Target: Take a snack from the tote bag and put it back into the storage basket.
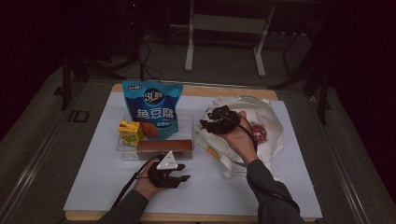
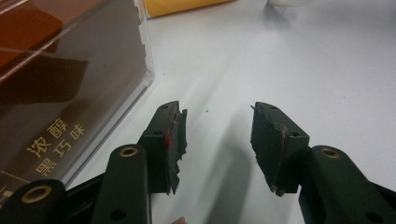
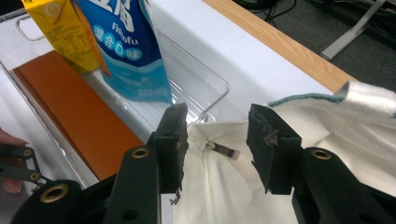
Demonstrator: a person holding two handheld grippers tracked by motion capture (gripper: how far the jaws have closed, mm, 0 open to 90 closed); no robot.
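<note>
High view: right hand-held gripper (image 1: pixel 215 120) is being held over the white cloth bag (image 1: pixel 271 122), jaws apart and empty, pointing left at the clear tray (image 1: pixel 187 122); left hand-held gripper (image 1: pixel 173 173) is being rested on the worktop (image 1: pixel 93 172) just below the tray's brown box (image 1: pixel 164 145)

Left gripper view: jaws are being kept open on nothing, box wall (image 2: pixel 56 93) lying just left

Right gripper view: bag hem (image 3: pixel 224 186) is being framed between open jaws, blue pouch (image 3: pixel 126 51) and yellow carton (image 3: pixel 63 32) standing ahead, so the right hand is judged nearer the bag
</note>
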